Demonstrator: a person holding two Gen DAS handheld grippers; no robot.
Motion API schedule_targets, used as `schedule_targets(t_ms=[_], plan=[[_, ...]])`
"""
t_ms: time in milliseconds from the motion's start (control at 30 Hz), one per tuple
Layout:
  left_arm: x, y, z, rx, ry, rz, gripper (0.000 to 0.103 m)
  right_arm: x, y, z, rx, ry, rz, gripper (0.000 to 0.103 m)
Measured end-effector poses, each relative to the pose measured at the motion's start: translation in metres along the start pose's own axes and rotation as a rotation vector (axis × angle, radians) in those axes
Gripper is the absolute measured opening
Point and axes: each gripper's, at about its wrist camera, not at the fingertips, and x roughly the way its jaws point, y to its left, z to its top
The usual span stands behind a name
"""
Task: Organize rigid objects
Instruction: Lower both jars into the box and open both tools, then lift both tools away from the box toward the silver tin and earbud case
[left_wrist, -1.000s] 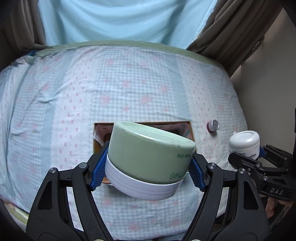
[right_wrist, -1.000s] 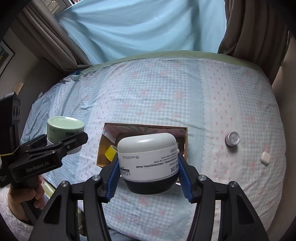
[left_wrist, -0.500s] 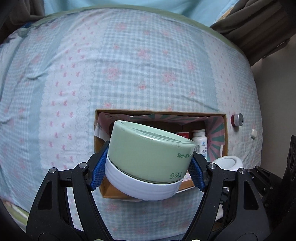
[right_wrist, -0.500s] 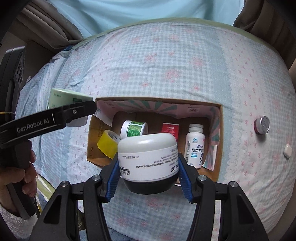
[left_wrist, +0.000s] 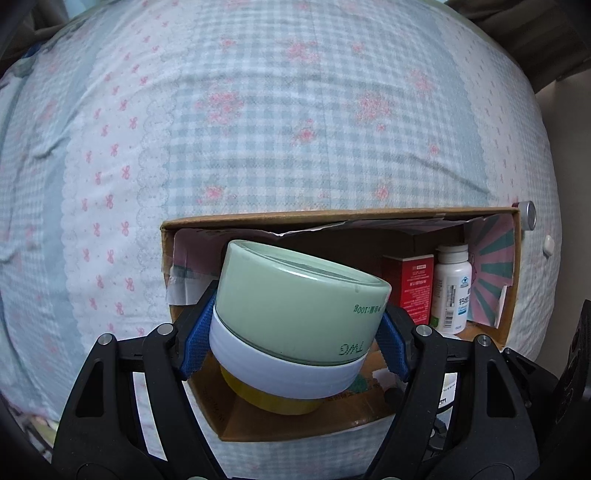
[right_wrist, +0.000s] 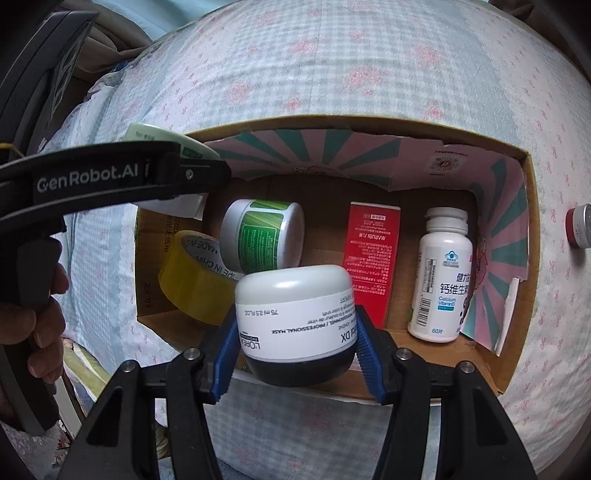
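My left gripper is shut on a pale green jar with a white base, held tilted over the left part of an open cardboard box. My right gripper is shut on a white-lidded black mask jar, held over the box's front edge. In the right wrist view the left gripper's arm crosses the box's left corner with the green jar behind it. The box holds a yellow tape roll, a green-labelled jar, a red carton and a white pill bottle.
The box lies on a bed with a blue and pink checked cover. A small red and silver cap and a small white piece lie on the cover right of the box. The person's hand is at the left.
Both grippers have moved forward and down toward the box, each still holding its jar. The box now looks much larger and its contents show clearly.
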Motion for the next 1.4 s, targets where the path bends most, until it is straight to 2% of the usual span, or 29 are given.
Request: schedule_targets(t_ms=[100,267,333,400,433,733,967,1133,1400], plan=[[0.001,-0.007,0.0,0.073,-0.021,0.05,0.073,0.005,0.004,-0.003,-0.03,0.0,0.002,0.053],[0.0,-0.017,-0.004,0.135,-0.037,0.058,0.076,0.009,0.008,-0.006,-0.061,-0.005,0.018,0.053],[-0.001,-0.02,-0.005,0.146,-0.038,0.044,0.099,0.011,0.01,-0.007,-0.071,-0.013,0.009,0.055],[-0.006,-0.023,-0.007,0.161,-0.06,0.06,0.103,0.012,0.011,-0.009,-0.07,-0.026,-0.008,0.083],[-0.009,-0.024,-0.008,0.169,-0.067,0.065,0.103,0.013,0.011,-0.01,-0.058,-0.022,-0.015,0.103],[-0.031,-0.017,-0.022,0.14,-0.095,0.06,0.103,-0.002,-0.005,-0.026,0.011,-0.071,-0.022,0.103],[-0.062,-0.015,-0.04,0.117,-0.142,0.054,0.103,-0.03,0.0,-0.03,0.005,-0.126,-0.048,0.103],[-0.098,-0.016,-0.059,0.085,-0.201,0.044,0.103,-0.056,0.005,-0.038,0.006,-0.139,-0.049,0.103],[-0.169,-0.036,-0.097,0.093,-0.334,0.027,0.103,-0.114,0.022,-0.072,0.018,-0.247,-0.08,0.103]])
